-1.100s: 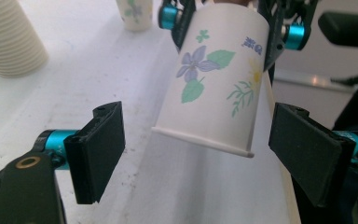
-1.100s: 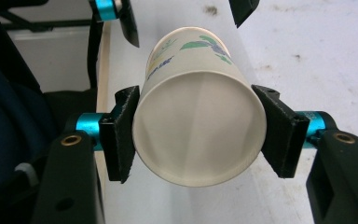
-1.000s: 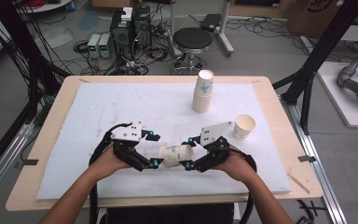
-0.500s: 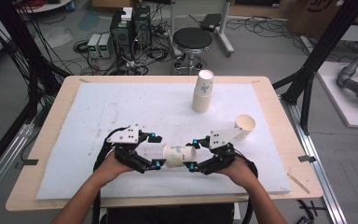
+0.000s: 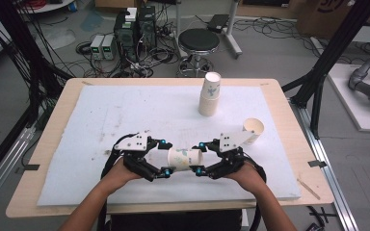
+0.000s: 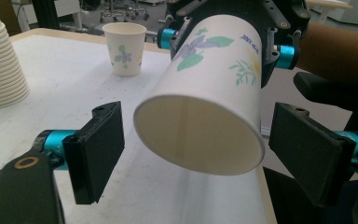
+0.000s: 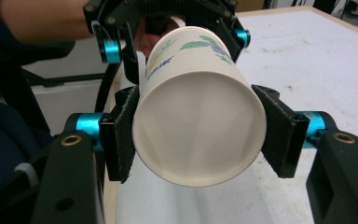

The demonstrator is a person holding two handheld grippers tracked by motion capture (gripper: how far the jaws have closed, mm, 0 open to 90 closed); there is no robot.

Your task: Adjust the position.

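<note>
A paper cup with a flower print (image 5: 185, 159) lies level in the air between my two grippers, low over the white mat near the front edge. My right gripper (image 5: 200, 158) is shut on its base end, and in the right gripper view its pads (image 7: 121, 135) press both sides of the cup (image 7: 200, 130). My left gripper (image 5: 164, 158) faces it from the left and stands open. In the left gripper view the cup's open mouth (image 6: 200, 135) points at the camera, and the pads (image 6: 98, 149) flank the rim with a gap on each side.
A tall stack of paper cups (image 5: 209, 94) stands at the back of the white mat (image 5: 125, 110). A single upright cup (image 5: 253, 129) stands to the right, close behind my right gripper. A stool (image 5: 198, 41) and cabled equipment lie beyond the table.
</note>
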